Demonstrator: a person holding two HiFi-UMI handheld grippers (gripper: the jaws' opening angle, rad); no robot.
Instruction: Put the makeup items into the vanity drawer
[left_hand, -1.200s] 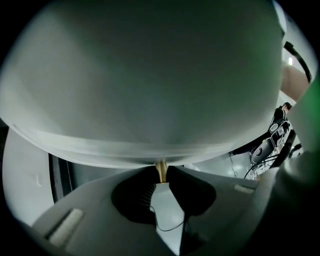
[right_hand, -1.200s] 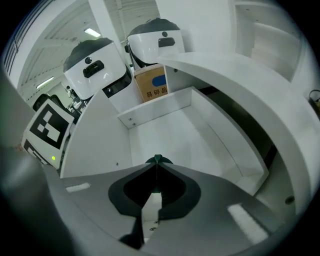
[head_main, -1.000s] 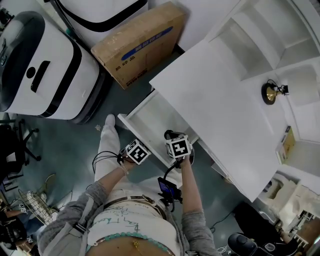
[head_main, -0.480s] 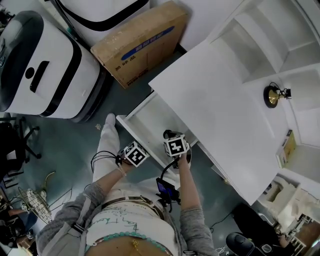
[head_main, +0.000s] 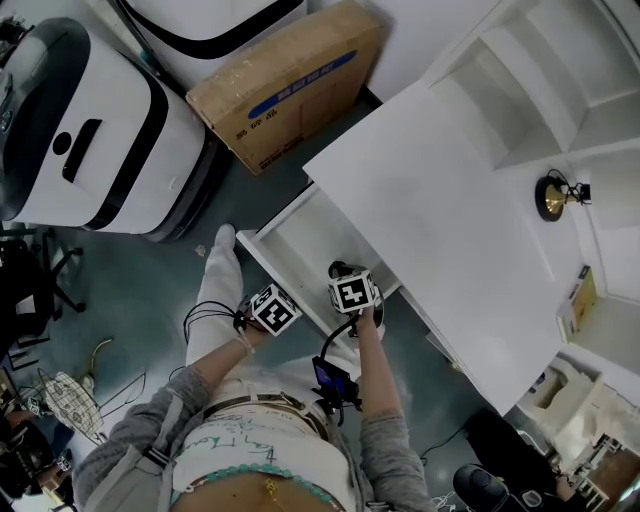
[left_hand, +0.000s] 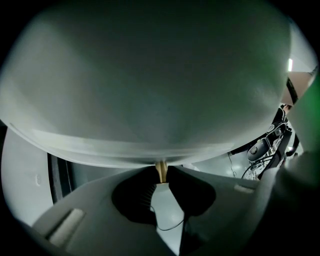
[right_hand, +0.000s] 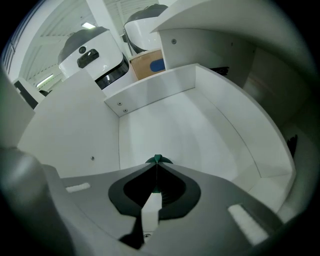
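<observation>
The right gripper (right_hand: 156, 161) has its jaws pressed together, and a small dark green thing (right_hand: 157, 159) is pinched at their tips. So little of it pokes out that I cannot tell what kind of item it is. The tips hang over the open vanity drawer (right_hand: 155, 95), and in the right gripper view only the drawer's white floor and walls show beyond them. The left gripper (left_hand: 161, 170) is likewise closed, nipping a thin gold-coloured piece (left_hand: 161, 171) that runs up at 12 o'clock into a broad white surface (left_hand: 150, 90) filling most of that view. Whether this piece is the drawer's knob I cannot say. In the head view the two marker cubes sit side by side at the drawer's near edge, the left gripper at 9 o'clock of the right one, and the drawer opens away from them toward 11 o'clock. The white vanity top (head_main: 440, 220) spreads from 12 to 3 o'clock of the drawer. A small gold round object (head_main: 551, 196) stands on it far out toward 2 o'clock. At 12 o'clock of the drawer a brown cardboard box (head_main: 290, 80) lies on the floor; it has a blue band with print too small to read. A rounded white and black machine (head_main: 90, 130) stands at 10 o'clock.
</observation>
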